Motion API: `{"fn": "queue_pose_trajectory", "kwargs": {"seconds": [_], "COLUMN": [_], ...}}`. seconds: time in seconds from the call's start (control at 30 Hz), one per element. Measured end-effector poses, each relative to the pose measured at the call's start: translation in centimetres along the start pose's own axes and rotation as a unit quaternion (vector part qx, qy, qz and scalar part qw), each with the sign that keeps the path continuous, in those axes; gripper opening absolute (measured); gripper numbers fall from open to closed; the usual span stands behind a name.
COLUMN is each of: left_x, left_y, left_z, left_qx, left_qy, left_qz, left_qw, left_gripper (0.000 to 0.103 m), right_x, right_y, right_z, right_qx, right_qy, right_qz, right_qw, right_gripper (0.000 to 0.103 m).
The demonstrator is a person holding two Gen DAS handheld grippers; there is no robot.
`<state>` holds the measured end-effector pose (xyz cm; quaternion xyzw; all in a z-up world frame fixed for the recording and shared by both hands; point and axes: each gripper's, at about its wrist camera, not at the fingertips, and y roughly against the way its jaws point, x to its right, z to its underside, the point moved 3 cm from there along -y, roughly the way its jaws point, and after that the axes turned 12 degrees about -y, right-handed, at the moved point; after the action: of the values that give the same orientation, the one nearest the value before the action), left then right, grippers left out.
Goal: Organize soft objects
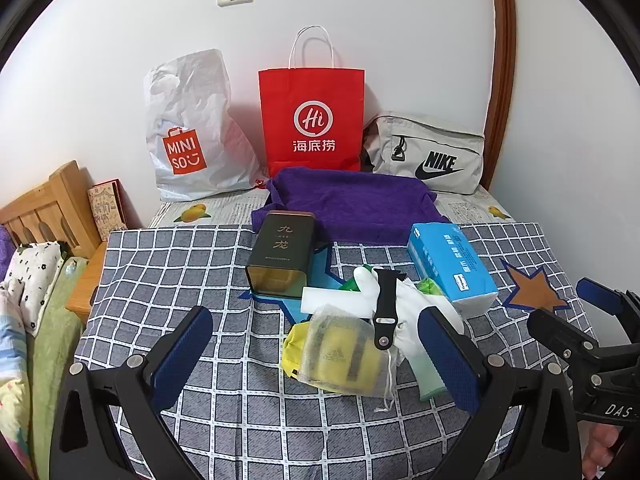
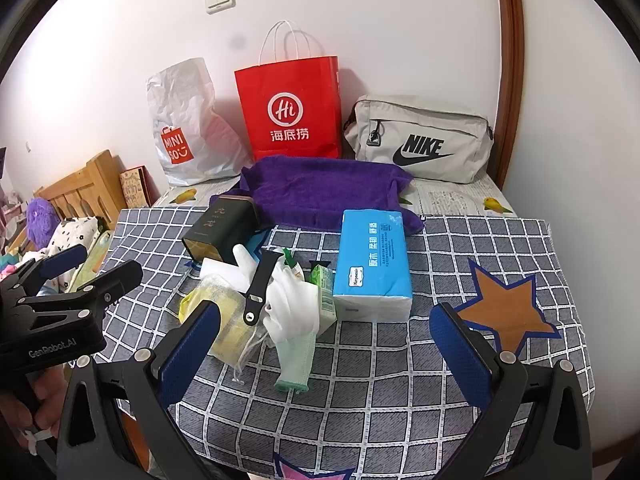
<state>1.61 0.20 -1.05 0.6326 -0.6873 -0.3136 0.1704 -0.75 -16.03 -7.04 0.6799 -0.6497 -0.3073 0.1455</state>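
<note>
The checked cloth (image 1: 160, 264) covers the table. At its far edge stand a red paper bag (image 1: 312, 116), a white Miniso bag (image 1: 188, 128) and a grey Nike pouch (image 1: 428, 152); their contents cannot be seen. A purple towel (image 1: 352, 204) lies flat before the red bag. Nearer than the towel, a blue tissue pack (image 2: 372, 260) lies with its long axis running toward the camera, beside a white glove (image 2: 294, 312) whose cuff points nearward. The left gripper (image 1: 316, 344) and right gripper (image 2: 324, 340) hover wide open, holding nothing.
</note>
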Motion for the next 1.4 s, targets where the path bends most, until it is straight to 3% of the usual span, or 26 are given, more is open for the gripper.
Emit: {"fn": "queue_pose_trajectory", "kwargs": {"seconds": [1.4], "left_x": [-0.11], "left_y": [-0.45], "left_z": [0.23], "left_qx": [-0.001], "left_qy": [0.007], "left_qz": [0.014], "left_qw": [0.9999], "left_gripper": [0.103], "right_x": [-0.15], "right_y": [0.14], "right_z": [-0.03], "right_qx": [0.006], "right_qy": [0.001], "right_qz": [0.004], "right_qw": [1.0], "right_gripper": [0.103]}}
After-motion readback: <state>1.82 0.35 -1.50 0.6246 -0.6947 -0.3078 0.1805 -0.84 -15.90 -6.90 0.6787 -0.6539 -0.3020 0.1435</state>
